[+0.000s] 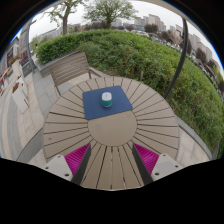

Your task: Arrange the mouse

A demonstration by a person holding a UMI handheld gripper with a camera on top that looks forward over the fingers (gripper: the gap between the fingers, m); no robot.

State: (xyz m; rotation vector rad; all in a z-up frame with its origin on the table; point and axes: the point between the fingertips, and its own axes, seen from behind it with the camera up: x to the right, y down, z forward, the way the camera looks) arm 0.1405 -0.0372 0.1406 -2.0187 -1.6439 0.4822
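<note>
**Approach stage: gripper high over the table, nothing held**

The gripper [112,160] stands wide apart, its two pink pads [76,157] well separated and nothing between them; only bare slats of the round wooden table [150,125] show in the gap. Beyond the fingers, past the table's middle, lies a dark blue mat [92,108], and on it sits a small teal-and-white object [106,99]. From this height its shape is too small to make out; by the task sentence I take it for the mouse, though it looks rather upright for one. It rests on the mat on its own, well apart from the fingers.

Behind the table stands a slatted wooden chair [70,68], then a green hedge [140,55], with trees and buildings farther off.

The step in hand appears to be the reach, with no grasp begun. The next move would call for carrying the gripper forward and down over the mat, lining the open fingers to either side of the object before closing, taking care not to nudge it or drag the mat.
</note>
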